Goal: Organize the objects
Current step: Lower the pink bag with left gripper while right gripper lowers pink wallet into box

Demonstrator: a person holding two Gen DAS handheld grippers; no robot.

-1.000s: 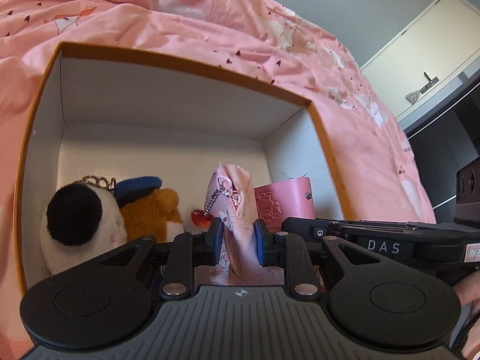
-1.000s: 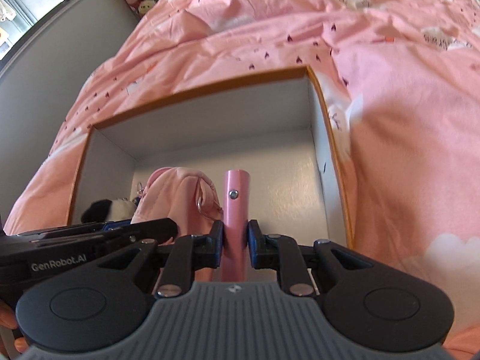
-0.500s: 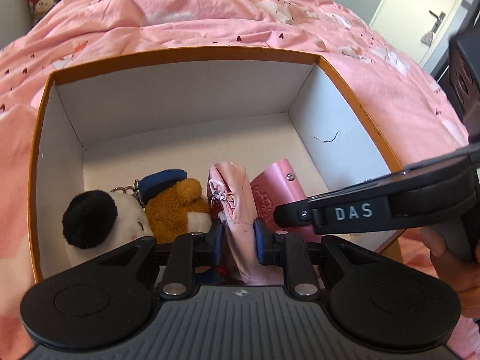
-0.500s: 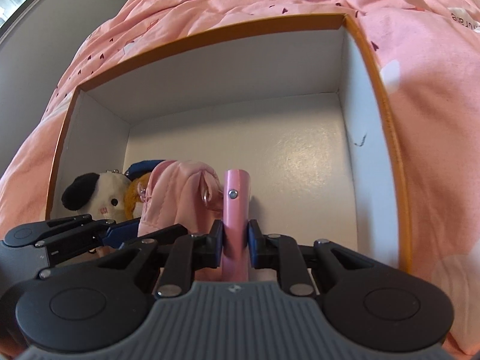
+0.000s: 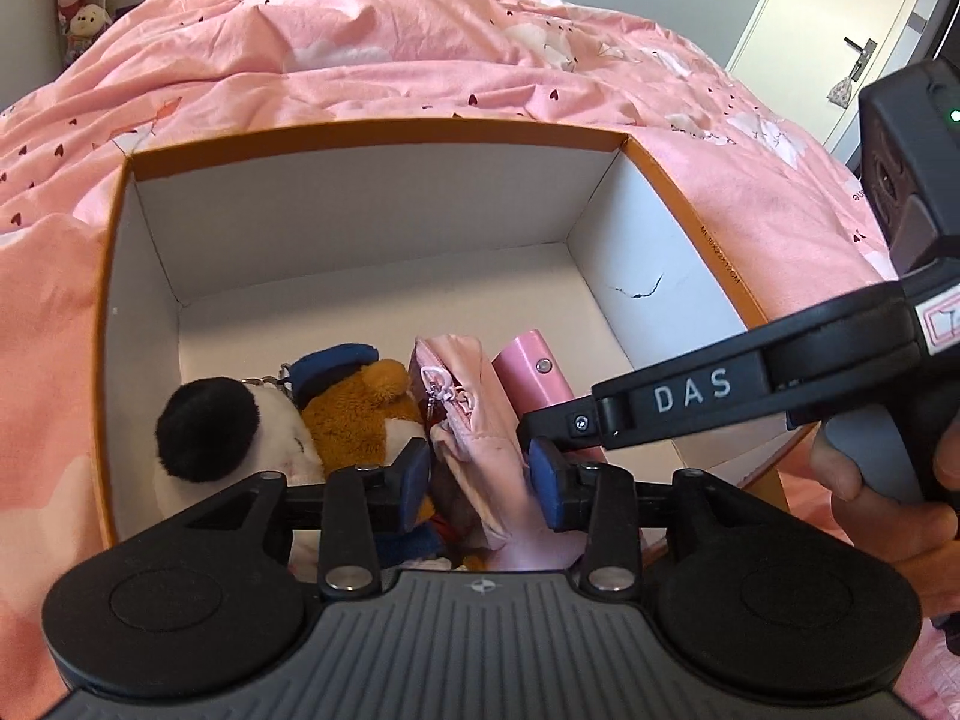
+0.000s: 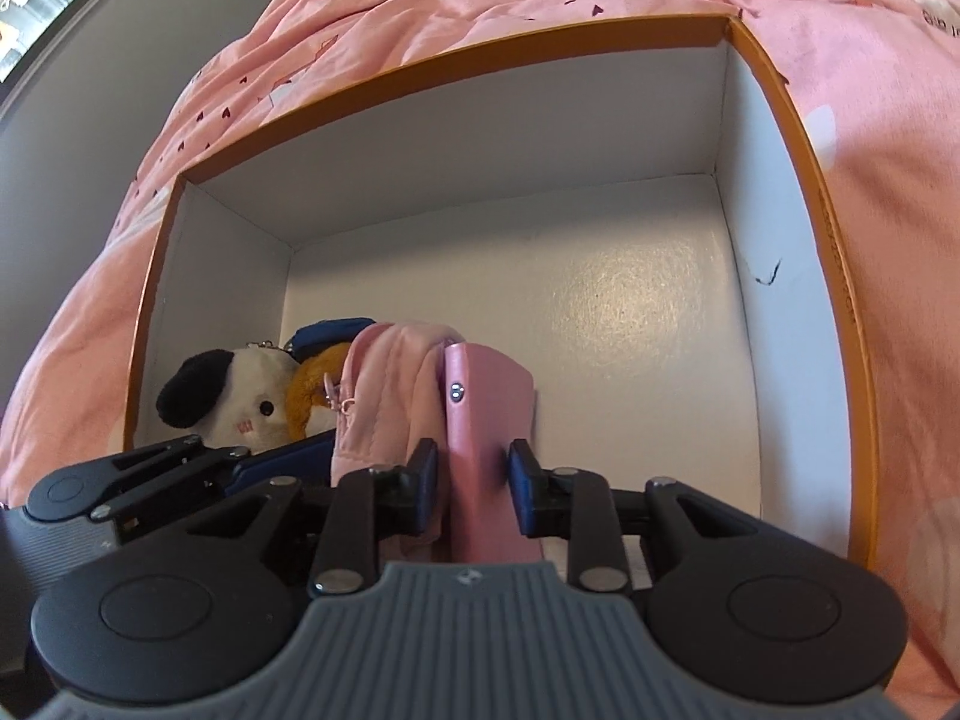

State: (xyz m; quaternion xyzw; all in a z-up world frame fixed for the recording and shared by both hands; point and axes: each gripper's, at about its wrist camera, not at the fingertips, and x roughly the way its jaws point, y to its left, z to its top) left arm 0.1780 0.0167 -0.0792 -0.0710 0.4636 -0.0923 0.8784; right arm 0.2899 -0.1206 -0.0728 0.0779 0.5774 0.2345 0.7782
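Down inside the orange-rimmed white cardboard box [image 5: 654,222] on the pink bedspread [image 5: 372,54], both releases are under way. The left gripper [image 5: 480,474] is opening its jaws, the soft pink zip pouch [image 5: 474,420] standing between the pads, no longer pinched. At its two o'clock, the right gripper [image 6: 471,483] is opening too, the glossy pink snap wallet [image 6: 486,414] upright between its pads with clear gaps either side. Panda plush [image 5: 222,426] and brown bear plush [image 5: 354,414] sit at nine o'clock. Placing looks finished; next should be straight lifts out, taking care not to snag the pouch or tip the wallet.
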